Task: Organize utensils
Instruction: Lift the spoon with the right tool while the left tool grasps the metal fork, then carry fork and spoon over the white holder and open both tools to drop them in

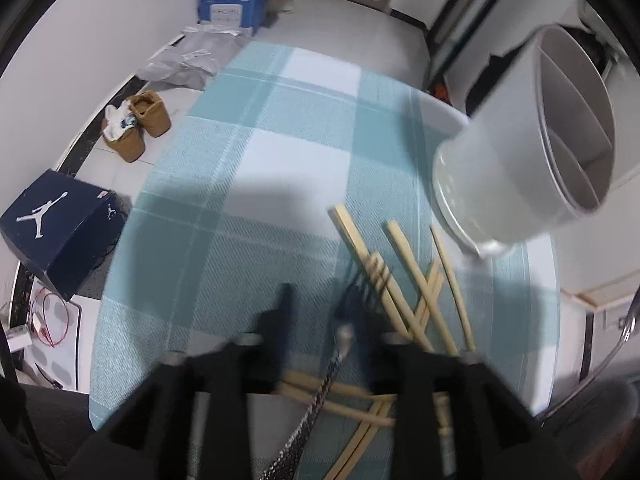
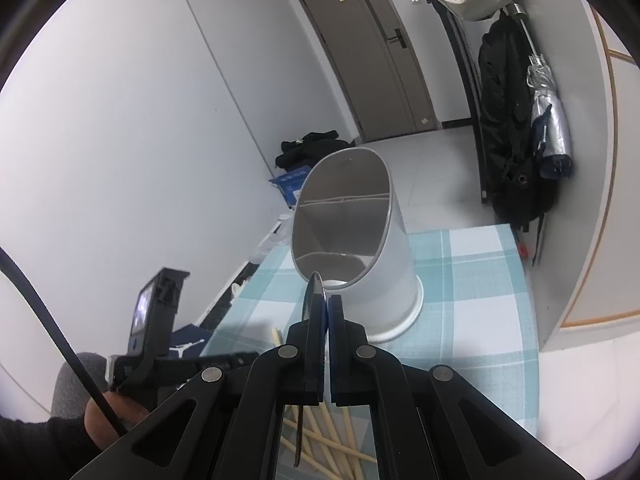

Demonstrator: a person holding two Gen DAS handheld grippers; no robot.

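Now the right gripper (image 2: 327, 300) is clamped on a thin metal utensil, probably a spoon (image 2: 310, 296), right at the holder (image 2: 360, 248) standing on the table (image 2: 480, 320); aim its tip over the rim into one compartment before letting go. Meanwhile the left gripper (image 1: 324, 312) is partly open over the chopsticks (image 1: 400, 272), pinching nothing, with a dark fork-like piece between its fingers.

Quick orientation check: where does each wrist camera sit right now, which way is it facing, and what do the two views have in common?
Left wrist: rides the left gripper, tilted steeply down at the checked tablecloth, wooden chopsticks and a metal utensil between its parted fingers; only those fingers show.
Right wrist: rides the right gripper, angled less steeply toward the white utensil holder and the door; its fingers are shut on a thin metal utensil, with the person's other hand at lower left.
Shared: the holder, tablecloth, chopsticks.
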